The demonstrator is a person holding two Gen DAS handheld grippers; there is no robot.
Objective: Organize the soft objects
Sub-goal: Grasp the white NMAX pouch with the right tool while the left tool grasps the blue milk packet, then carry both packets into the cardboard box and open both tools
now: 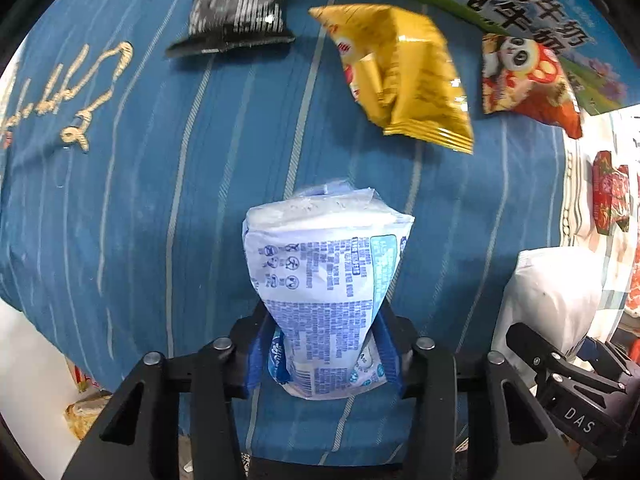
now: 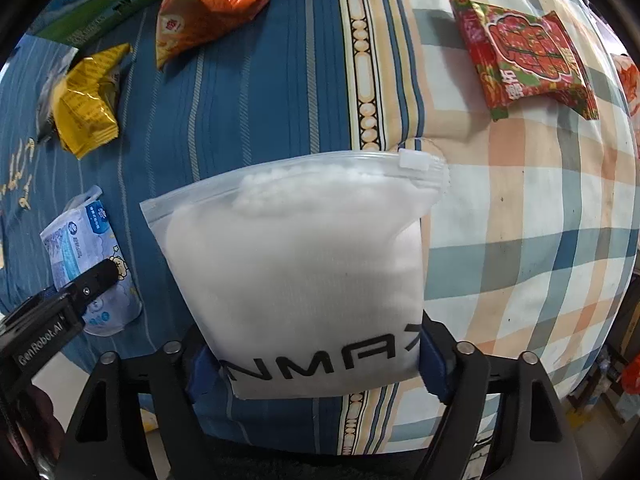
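The tissue pack [image 1: 326,296] is up off the blue striped cloth [image 1: 160,200], pinched near its lower end by the left gripper [image 1: 324,354], whose blue pads press its sides so the pack narrows at the waist and fans out above. Just beside it on the right, the zip bag [image 2: 296,276] of white fluff is held the same way: the right gripper [image 2: 316,364] squeezes its bottom edge, the zip end pointing away over the seam where the blue cloth meets the checked cloth [image 2: 540,220].

Both loads are soft and gripped low, so I would judge that each will flop or swing if carried fast. Best to move them slowly, keep them level, and lower each until its far end rests on the cloth before letting the pads part. The pressure looks enough already; more squeeze on the tissue pack would only crush it.

Where they go matters too. The yellow packet [image 1: 400,76], the black packet [image 1: 240,4] and the panda packet [image 1: 524,80] lie farther up the blue cloth, and a red packet [image 2: 528,52] sits well apart on the checked side. Set each load down in bare cloth, clear of those.
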